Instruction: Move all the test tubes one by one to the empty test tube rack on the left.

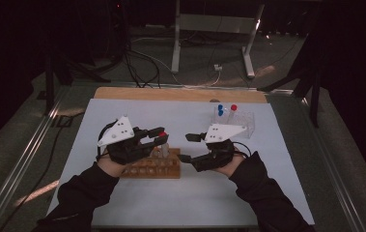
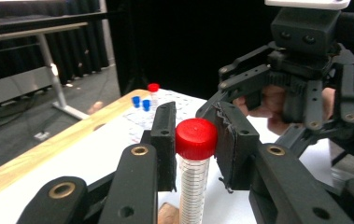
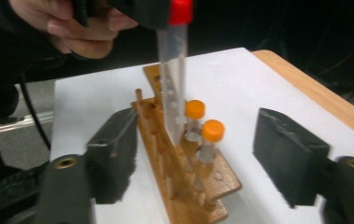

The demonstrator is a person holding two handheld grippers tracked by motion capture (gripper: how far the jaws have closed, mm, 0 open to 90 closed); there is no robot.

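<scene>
the left gripper (image 2: pixel 194 140) pinched a red-capped tube (image 2: pixel 194 177) just under its cap and held it tilted over the wooden rack (image 3: pixel 191 186), its tip low among the rack's holes; whether it was seated i could not tell. the right gripper (image 3: pixel 195 158) had its jaws spread, nothing between them, near the rack. two orange-capped tubes (image 3: pixel 202 135) already stood in the rack. a clear rack (image 1: pixel 241 123) farther back held blue- and red-capped tubes, so the sorting looked only partly done.
</scene>
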